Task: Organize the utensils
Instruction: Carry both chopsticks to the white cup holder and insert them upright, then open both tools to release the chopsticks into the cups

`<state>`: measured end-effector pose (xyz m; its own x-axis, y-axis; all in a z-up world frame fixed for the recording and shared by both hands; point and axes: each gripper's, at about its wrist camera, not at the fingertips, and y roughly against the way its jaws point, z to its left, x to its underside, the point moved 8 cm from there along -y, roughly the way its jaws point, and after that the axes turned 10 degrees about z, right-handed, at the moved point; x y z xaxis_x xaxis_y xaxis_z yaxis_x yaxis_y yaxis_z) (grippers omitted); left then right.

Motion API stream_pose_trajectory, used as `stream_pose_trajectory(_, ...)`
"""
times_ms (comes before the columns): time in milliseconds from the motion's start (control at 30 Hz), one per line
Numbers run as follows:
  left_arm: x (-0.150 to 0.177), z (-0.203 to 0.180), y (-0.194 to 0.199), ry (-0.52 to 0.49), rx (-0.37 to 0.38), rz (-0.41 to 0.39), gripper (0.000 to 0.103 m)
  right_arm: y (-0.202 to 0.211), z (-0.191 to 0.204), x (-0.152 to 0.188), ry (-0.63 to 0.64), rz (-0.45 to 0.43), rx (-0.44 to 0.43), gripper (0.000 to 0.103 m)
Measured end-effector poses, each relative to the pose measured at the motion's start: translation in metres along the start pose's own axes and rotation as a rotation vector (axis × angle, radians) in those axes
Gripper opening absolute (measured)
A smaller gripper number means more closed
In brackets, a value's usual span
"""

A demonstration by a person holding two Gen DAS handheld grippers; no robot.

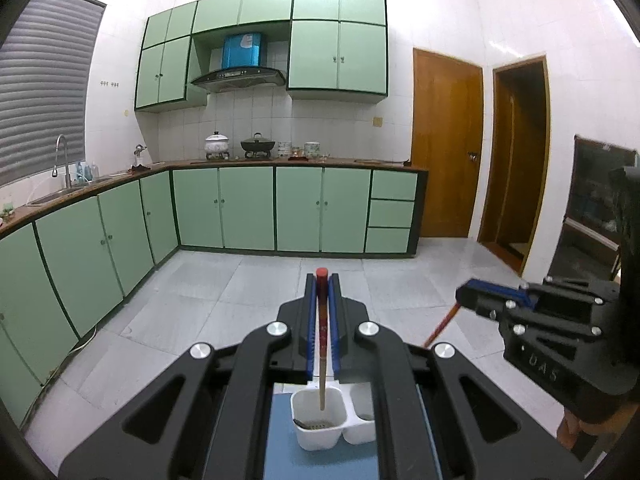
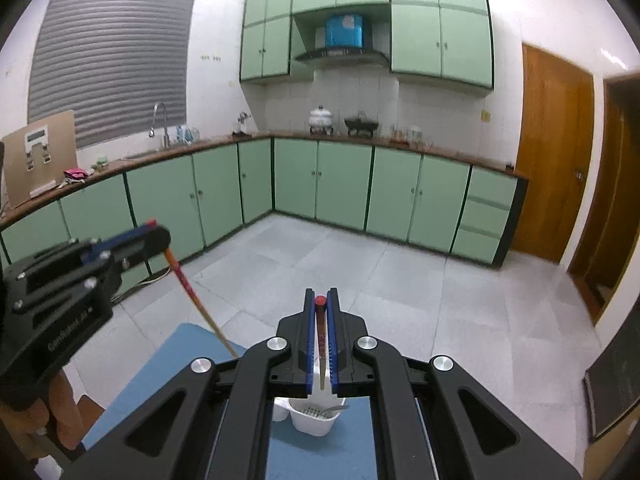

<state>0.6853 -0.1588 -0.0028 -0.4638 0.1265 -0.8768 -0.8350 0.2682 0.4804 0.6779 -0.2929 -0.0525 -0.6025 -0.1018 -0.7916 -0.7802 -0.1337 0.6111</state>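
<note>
My left gripper is shut on a red-topped wooden chopstick that hangs down over a white two-compartment utensil holder on a blue mat. Its tip is over the near compartment, where a metal utensil lies. My right gripper is shut on a second red-topped chopstick above the same holder. Each gripper also shows in the other's view: the right gripper to the right in the left wrist view, the left gripper to the left in the right wrist view.
A kitchen with green cabinets, a counter with pots and a sink lies beyond a grey tiled floor. Wooden doors stand at the right.
</note>
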Motion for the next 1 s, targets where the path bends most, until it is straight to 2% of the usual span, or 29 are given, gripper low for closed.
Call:
stream_pose_trajectory(167, 0.041, 0.001, -0.051, 0.003, -0.001, 0.085, 0.005, -0.057, -0.008, 0.036, -0.014, 0.094, -0.013, 0.006)
stream_pose_trajectory(267, 0.064, 0.005, -0.068, 0.006, -0.009, 0.124, 0.006, -0.071, -0.008, 0.049, -0.015, 0.120, -0.025, 0.006)
stream_pose_trajectory(300, 0.068, 0.008, -0.069, 0.009, -0.012, 0.131, 0.007, -0.072, -0.008, 0.052, -0.019, 0.120, -0.029, 0.008)
stream_pose_trajectory(333, 0.072, 0.010, -0.068, 0.008, -0.013, 0.136, 0.016, -0.069, -0.008, 0.053, -0.019, 0.111, -0.033, 0.015)
stream_pose_trajectory(367, 0.075, 0.011, -0.064, 0.008, -0.016, 0.136, 0.029, -0.062, -0.009, 0.053, -0.016, 0.093, -0.026, 0.019)
stream_pose_trajectory(400, 0.075, 0.014, -0.058, 0.009, -0.018, 0.128, 0.033, -0.055, -0.009, 0.052, -0.011, 0.077, -0.018, 0.024)
stream_pose_trajectory(433, 0.074, 0.015, -0.048, 0.004, -0.025, 0.111, 0.037, -0.044, -0.008, 0.052, -0.006, 0.056, -0.017, 0.024)
stream_pose_trajectory(500, 0.073, 0.017, -0.024, -0.015, -0.040, 0.085, 0.038, -0.014, -0.006, 0.054, -0.013, 0.001, -0.023, 0.024)
stream_pose_trajectory(600, 0.086, 0.024, 0.031, -0.012, -0.048, 0.043, 0.045, 0.032, -0.003, 0.066, -0.021, -0.082, -0.021, 0.027)
stream_pose_trajectory(700, 0.113, 0.030, 0.084, 0.008, -0.059, 0.004, 0.052, 0.076, 0.007, 0.104, -0.032, -0.138, -0.023, 0.031)
stream_pose_trajectory(800, 0.149, 0.031, 0.122, 0.018, -0.076, -0.004, 0.053, 0.106, 0.021, 0.159, -0.041, -0.155, -0.015, 0.031)
stream_pose_trajectory(900, 0.204, 0.028, 0.160, 0.041, -0.104, 0.008, 0.055, 0.126, 0.039, 0.229, -0.045, -0.141, 0.001, 0.031)
stream_pose_trajectory(1000, 0.278, 0.024, 0.186, 0.101, -0.111, 0.066, 0.055, 0.134, 0.061, 0.307, -0.062, -0.105, 0.024, 0.031)
